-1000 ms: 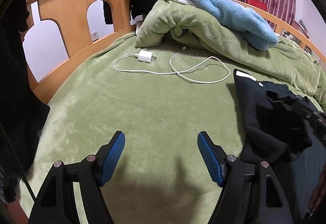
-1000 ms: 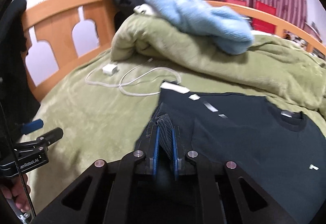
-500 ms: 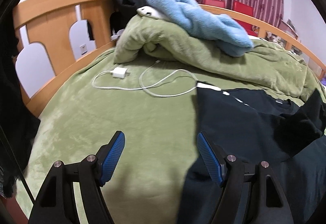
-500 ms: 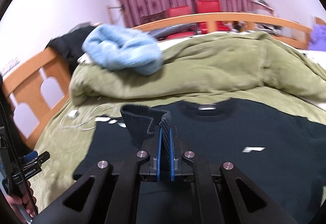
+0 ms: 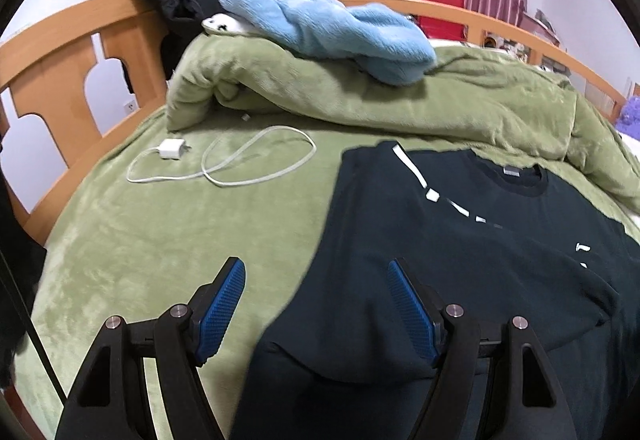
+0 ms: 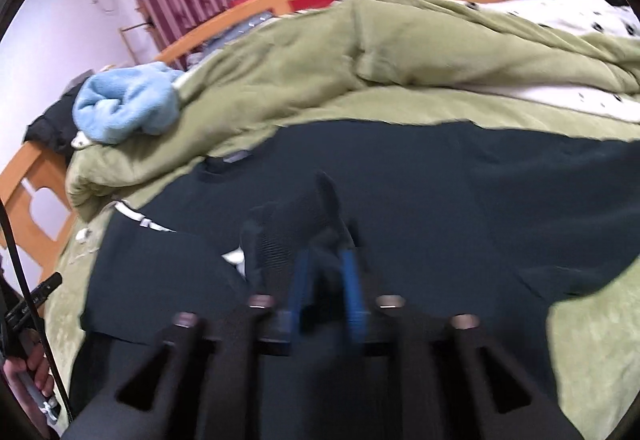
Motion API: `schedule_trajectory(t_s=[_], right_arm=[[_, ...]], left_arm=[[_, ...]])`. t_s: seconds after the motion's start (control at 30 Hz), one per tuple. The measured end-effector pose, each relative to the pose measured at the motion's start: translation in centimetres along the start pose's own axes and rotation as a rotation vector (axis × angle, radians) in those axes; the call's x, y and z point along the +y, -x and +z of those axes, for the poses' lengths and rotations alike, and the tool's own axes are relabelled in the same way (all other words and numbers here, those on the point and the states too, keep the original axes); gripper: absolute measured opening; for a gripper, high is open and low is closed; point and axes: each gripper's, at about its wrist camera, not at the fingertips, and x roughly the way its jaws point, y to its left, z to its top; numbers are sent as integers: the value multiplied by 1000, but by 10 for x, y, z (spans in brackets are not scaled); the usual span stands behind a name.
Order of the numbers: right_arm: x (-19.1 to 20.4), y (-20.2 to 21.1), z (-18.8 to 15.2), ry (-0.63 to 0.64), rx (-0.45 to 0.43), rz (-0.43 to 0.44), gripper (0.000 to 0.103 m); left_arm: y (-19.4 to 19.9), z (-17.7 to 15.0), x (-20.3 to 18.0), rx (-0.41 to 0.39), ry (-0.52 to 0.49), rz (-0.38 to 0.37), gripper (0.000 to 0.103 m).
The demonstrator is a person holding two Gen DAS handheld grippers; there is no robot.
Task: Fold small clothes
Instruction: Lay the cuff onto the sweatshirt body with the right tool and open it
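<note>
A: Where was the shirt [image 5: 460, 240]?
B: On the bed [image 5: 160, 232], one sleeve [image 6: 296, 215] folded in.
A: Grippers?
B: Right gripper [image 6: 326, 280] just opening, cuff loose between its jaws. Left gripper [image 5: 316, 308] wide, empty. Most folds remained.

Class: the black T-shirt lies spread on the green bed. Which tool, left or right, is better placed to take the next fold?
Probably left. The left tool is open and empty over the black T-shirt near its edge. The right tool has just been opening, cuff fabric between its pads.
</note>
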Motion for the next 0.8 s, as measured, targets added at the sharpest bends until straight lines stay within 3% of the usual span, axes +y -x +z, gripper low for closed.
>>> schedule_trajectory(t_s=[0.1,0.27,0.43,0.47,0.5,0.6,0.7,0.8], right_arm=[[-22,4,0,-17,-29,-16,56],[-29,-16,8,0,27,7,56],[-12,-64,2,57,139,29,56],[-6,-73,-1,77,153,8,50],[-2,-79,-2,93,158,-1,32],[10,-84,-7,193,112,-55,14],[-5,-65,-2,174,59,-25,6],[-26,-47,2,130,18,-49,6]], left_arm=[[-6,-3,-9,-2,-15,16,72],[-15,-5,-15,-1,-16,33,72],[-28,-10,-20,9,-32,35,72],[-30,-11,-21,13,-34,31,72],[-33,-11,-22,20,-35,25,72],[-40,-14,-26,42,-36,-9,72],[-43,-15,-32,52,-49,-18,72],[-43,-17,-33,46,-52,-33,72]])
